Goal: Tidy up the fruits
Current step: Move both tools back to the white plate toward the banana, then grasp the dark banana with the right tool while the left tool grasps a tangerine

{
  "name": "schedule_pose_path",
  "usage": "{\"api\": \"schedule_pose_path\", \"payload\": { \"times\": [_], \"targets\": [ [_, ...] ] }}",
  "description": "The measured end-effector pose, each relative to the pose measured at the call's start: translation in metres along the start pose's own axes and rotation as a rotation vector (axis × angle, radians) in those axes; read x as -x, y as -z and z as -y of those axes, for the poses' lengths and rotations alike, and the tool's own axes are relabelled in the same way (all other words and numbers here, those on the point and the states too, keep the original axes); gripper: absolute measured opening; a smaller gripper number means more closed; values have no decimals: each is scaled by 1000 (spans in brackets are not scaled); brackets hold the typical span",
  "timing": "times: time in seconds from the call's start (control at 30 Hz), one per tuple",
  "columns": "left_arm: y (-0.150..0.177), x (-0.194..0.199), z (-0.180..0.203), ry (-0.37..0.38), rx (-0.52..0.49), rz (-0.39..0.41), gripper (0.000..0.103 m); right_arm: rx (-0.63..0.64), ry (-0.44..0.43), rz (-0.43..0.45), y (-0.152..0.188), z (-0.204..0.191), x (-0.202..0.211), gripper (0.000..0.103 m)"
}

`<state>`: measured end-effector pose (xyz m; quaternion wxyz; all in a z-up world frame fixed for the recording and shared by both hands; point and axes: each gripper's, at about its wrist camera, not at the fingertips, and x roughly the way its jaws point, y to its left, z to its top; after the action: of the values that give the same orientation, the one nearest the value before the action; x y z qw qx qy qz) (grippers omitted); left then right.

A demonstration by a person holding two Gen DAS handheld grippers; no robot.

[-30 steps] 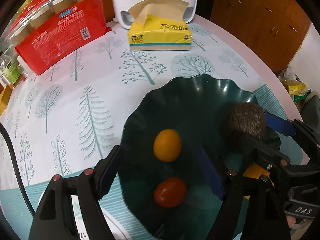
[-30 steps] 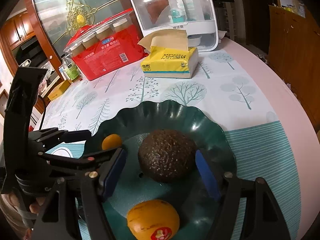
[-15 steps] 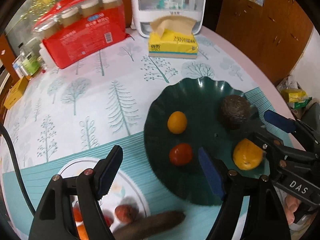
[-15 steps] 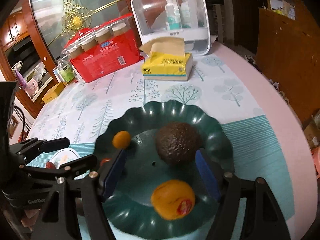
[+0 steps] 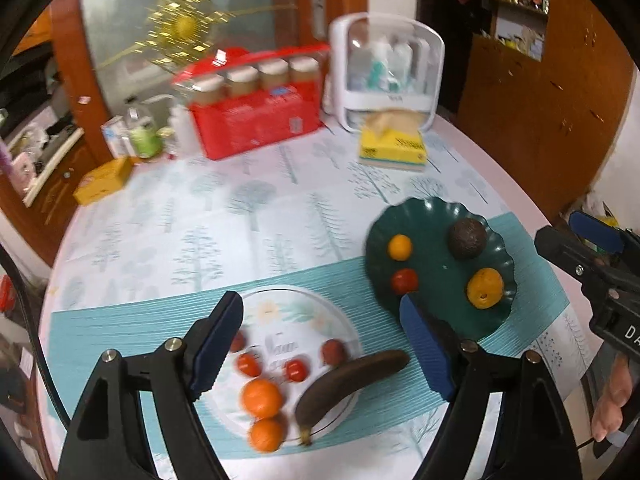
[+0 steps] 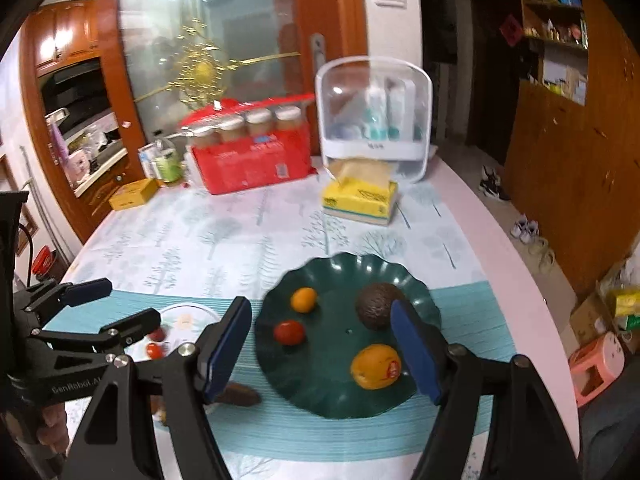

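On the tabletop (image 5: 256,216): I see a tree-printed cloth with a teal striped band near me.
Green dish: a dark green scalloped plastic plate (image 6: 320,396) lies on the teal band, to the right of the white plate.
Dish contents: a dark rough-skinned avocado (image 6: 374,304), a small orange kumquat-like fruit (image 6: 303,299), a red cherry tomato (image 6: 289,332) and a yellow-orange stickered fruit (image 6: 375,366), all apart from each other.
White plate: a round white floral plate (image 5: 280,308) holds two oranges (image 5: 262,398), several small red fruits (image 5: 295,370) and a blackened banana (image 5: 348,380) lying across its right rim.
Left gripper (image 5: 322,344): my black frame with blue pads hangs above the white plate; the jaws have just been opening and stand wide with nothing between them.
Right gripper (image 6: 320,348): raised over the green dish, jaws spread wide, gripping nothing.
Far side: a yellow tissue box (image 6: 360,200), a red carton of jars (image 6: 248,160) and a white clear-lidded organiser (image 6: 374,120) stand at the back, blurred.
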<state>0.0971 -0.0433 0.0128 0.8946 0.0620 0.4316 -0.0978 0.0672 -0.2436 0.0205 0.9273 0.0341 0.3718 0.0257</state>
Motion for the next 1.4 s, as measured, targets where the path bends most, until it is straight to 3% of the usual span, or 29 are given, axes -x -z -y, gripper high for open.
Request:
{"api": "schedule_pose_path", "payload": {
  "times": [0.2,0.37,0.6,0.77,1.07,1.17,1.4],
  "targets": [
    [23,44,-40,-45,57,59,84,65,-59,18,3,-43,25,73],
    [51,57,-70,-89,113,67,84,129,-117,-6,16,-82,26,73],
    [89,48,-101,-124,191,47,84,199,-175,-61,44,-124,9,73],
    [119,16,-103,-105,195,-9,84,213,-190,-135,61,-137,-14,73],
    [155,-49,-87,-13,176,-144,84,70,-219,-316,94,-130,-69,73],
    [158,-63,-82,9,163,-157,84,23,-226,-400,104,-128,-91,73],
    [158,-74,-79,59,143,-143,84,-154,-207,-502,110,-116,-134,73]
  ]
}}
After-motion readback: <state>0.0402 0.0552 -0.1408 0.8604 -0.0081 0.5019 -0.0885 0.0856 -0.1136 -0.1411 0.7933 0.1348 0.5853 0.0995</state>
